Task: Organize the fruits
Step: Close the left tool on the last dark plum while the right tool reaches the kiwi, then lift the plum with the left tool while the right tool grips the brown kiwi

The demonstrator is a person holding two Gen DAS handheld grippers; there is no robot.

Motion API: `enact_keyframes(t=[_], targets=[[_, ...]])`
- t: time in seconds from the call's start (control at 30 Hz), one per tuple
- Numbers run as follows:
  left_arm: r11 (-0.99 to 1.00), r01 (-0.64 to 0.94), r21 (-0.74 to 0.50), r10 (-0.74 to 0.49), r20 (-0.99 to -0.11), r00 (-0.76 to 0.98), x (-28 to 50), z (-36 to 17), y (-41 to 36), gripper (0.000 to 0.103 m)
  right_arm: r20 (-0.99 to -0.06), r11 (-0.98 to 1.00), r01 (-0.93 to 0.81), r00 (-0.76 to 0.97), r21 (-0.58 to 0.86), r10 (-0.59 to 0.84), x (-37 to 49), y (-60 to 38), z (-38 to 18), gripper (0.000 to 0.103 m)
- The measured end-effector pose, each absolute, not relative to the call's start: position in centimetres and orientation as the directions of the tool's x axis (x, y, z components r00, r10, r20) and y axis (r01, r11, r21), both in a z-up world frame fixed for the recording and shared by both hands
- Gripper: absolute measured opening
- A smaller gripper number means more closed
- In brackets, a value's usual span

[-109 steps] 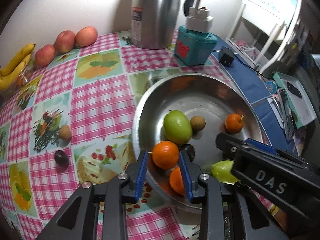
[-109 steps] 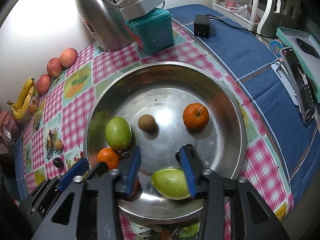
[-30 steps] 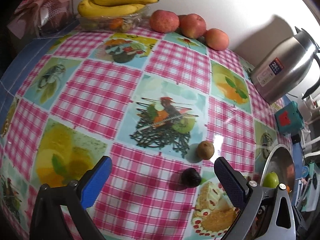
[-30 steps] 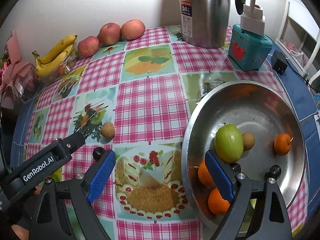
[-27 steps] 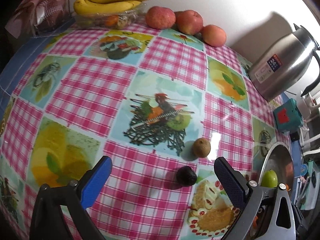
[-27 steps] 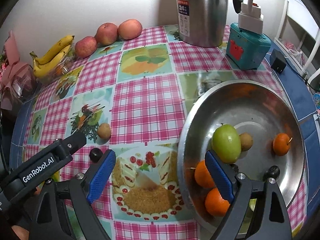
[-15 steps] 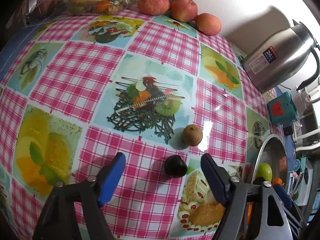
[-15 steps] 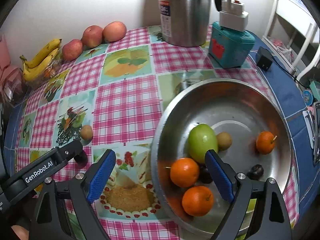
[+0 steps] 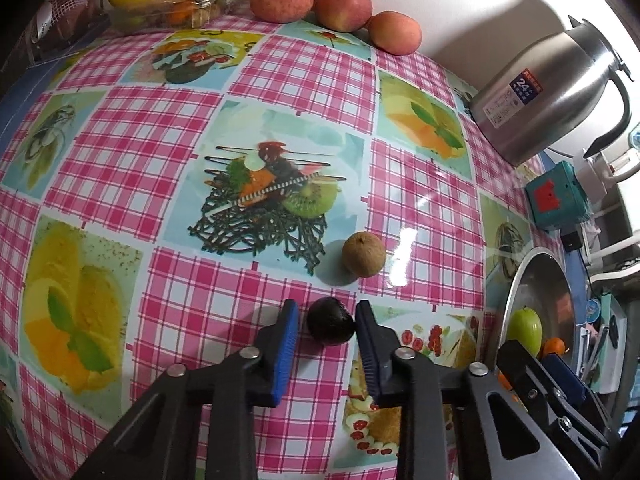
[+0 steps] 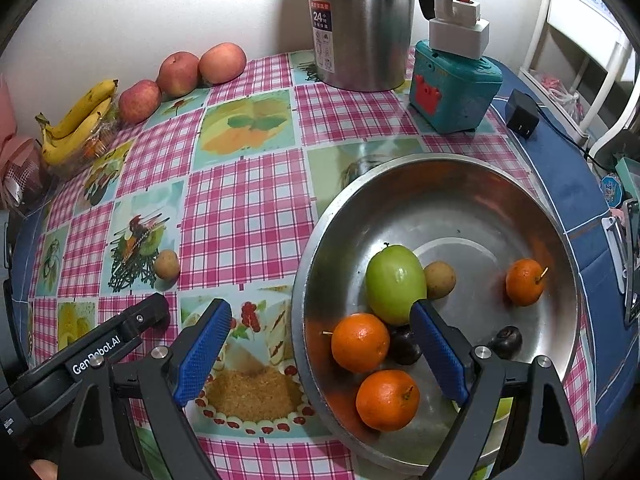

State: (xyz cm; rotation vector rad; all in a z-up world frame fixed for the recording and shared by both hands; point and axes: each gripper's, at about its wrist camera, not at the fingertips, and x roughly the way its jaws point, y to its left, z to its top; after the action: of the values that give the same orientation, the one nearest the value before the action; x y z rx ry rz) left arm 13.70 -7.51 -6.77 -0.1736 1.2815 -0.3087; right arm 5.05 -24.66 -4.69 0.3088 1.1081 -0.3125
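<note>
Your left gripper (image 9: 326,330) brackets the dark plum (image 9: 330,321) in the lower centre of the frame, jaws narrowed around it; I cannot tell whether the pads touch it yet. Close squarely on its middle so it does not roll, then lift straight up, clear of the brown fruit (image 9: 363,254) just above it. Your right gripper (image 10: 320,344) hangs wide open and empty over the bowl (image 10: 460,168) rim at lower right; its far side has open room.

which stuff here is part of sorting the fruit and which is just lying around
Part of the job:
dark fruit between the left gripper fingers
brown fruit
steel bowl
right gripper

Just lying about:
thermos
teal box
black adapter
</note>
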Motion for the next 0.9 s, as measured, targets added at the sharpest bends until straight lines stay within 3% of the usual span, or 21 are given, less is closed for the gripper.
enact_keyframes(t=[0.43,0.9], targets=[[0.932,0.11,-0.344,-0.362,-0.888,0.284,14.1,-5.2,-6.3,0.026,-0.905,0.91,0.403,0.416,0.097,-0.088,4.9,-24.7,-4.7,0.091],[0.948,0.009,-0.317,-0.292,-0.864,0.41,15.1,-3.0,-1.5,0.026,-0.866,0.94,0.324,0.495,0.107,-0.072,6.1,-20.9,-3.4,0.091]])
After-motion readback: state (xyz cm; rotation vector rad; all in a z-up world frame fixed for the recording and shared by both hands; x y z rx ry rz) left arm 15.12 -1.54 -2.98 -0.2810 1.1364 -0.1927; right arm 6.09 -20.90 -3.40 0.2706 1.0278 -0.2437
